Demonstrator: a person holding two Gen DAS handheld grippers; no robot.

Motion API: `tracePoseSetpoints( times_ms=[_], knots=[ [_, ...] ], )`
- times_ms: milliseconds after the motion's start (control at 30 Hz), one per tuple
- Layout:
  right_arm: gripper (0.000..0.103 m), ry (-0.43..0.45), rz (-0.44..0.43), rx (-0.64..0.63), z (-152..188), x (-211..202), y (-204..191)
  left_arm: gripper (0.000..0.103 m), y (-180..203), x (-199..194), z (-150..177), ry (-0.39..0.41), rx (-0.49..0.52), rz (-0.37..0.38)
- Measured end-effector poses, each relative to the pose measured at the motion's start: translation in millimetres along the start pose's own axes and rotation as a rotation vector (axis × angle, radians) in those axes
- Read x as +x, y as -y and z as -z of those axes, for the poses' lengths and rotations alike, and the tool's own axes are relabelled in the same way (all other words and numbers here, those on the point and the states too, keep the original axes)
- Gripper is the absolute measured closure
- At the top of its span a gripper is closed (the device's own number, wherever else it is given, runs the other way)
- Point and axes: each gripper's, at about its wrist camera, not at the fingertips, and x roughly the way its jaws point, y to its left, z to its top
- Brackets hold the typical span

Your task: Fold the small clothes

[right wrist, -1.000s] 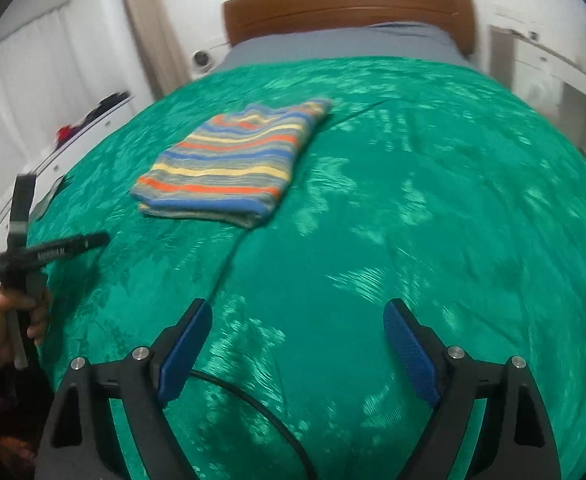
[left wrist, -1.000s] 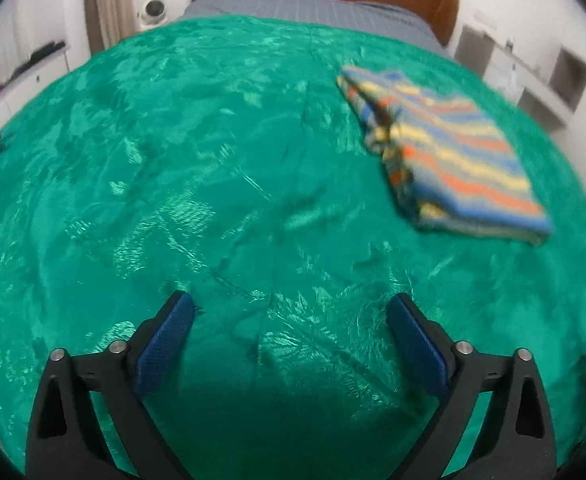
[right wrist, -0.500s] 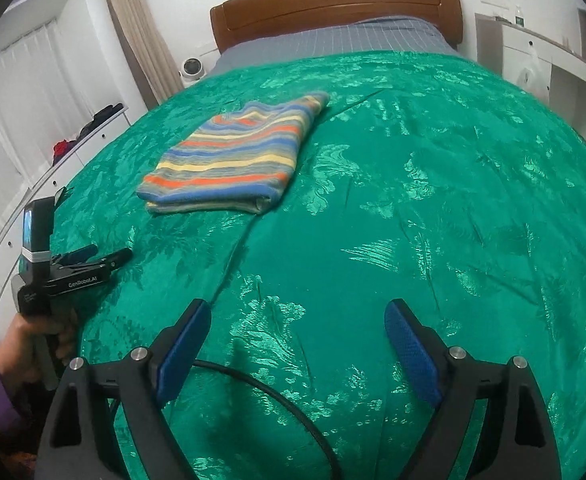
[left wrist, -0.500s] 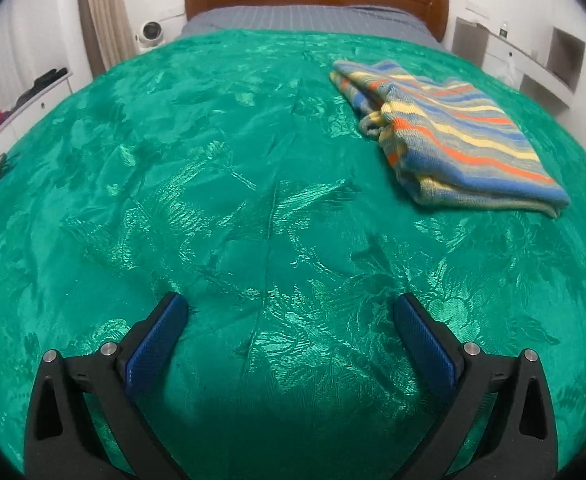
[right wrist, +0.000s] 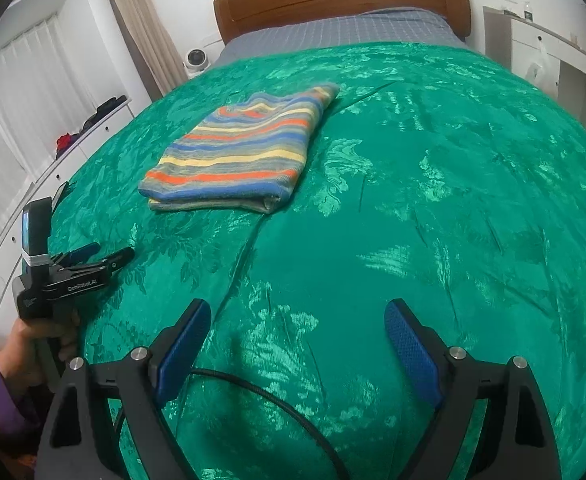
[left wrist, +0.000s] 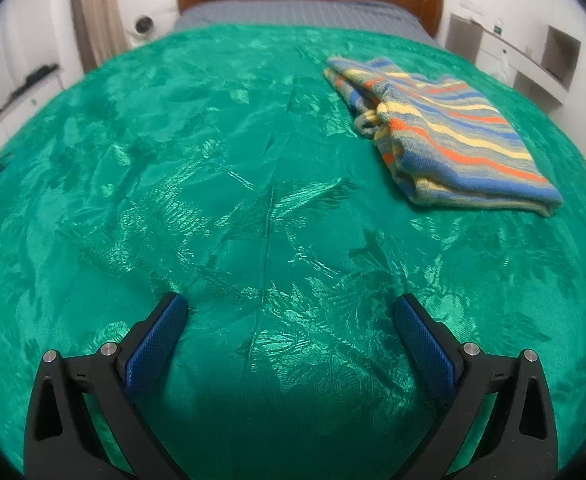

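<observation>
Both hand-held tools hang over a green bedspread [left wrist: 197,184]: the left gripper [left wrist: 289,310] and the right gripper [right wrist: 297,312] stand with jaws spread wide, holding and touching nothing. A folded striped garment [right wrist: 237,152] lies well apart from both, nearer the wooden headboard [right wrist: 341,4]. Its stacked layers look loose; a pinch on only the top edge could, by this reading, drag the fold open. A black cable [right wrist: 277,404] trailing under the right tool could snag.
</observation>
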Motion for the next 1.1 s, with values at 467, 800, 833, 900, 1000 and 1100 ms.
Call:
tracePoseSetpoints(
  times_ms=[467,800,833,900,1000,1100],
  knots=[
    [0.015,-0.021,-0.206,0.07,-144.5,78.5,38.3,0.002,-16.7,85.4,-148.5,-0.13,-0.198,0.443],
    [0.067,-0.138,-0.265,0.145,-180.6,195.0,9.7,0.067,48.5,119.4,-167.3,-0.195,-0.013,0.392],
    [0.07,-0.144,-0.156,0.032,-181.3,195.0,-10.3,0.073,50.8,116.1,-167.2,-0.187,-0.024,0.381],
    [0.075,-0.106,-0.019,-0.137,-179.2,184.7,-45.8,0.082,52.3,103.7,-167.1,-0.157,-0.043,0.375],
    [0.076,-0.024,0.037,-0.238,-176.1,160.2,-76.3,0.083,54.4,74.7,-168.4,-0.087,-0.023,0.365],
    [0.076,0.057,-0.004,-0.23,-181.2,128.9,-88.0,0.083,53.4,38.4,-174.5,-0.007,0.003,0.364]
  ],
)
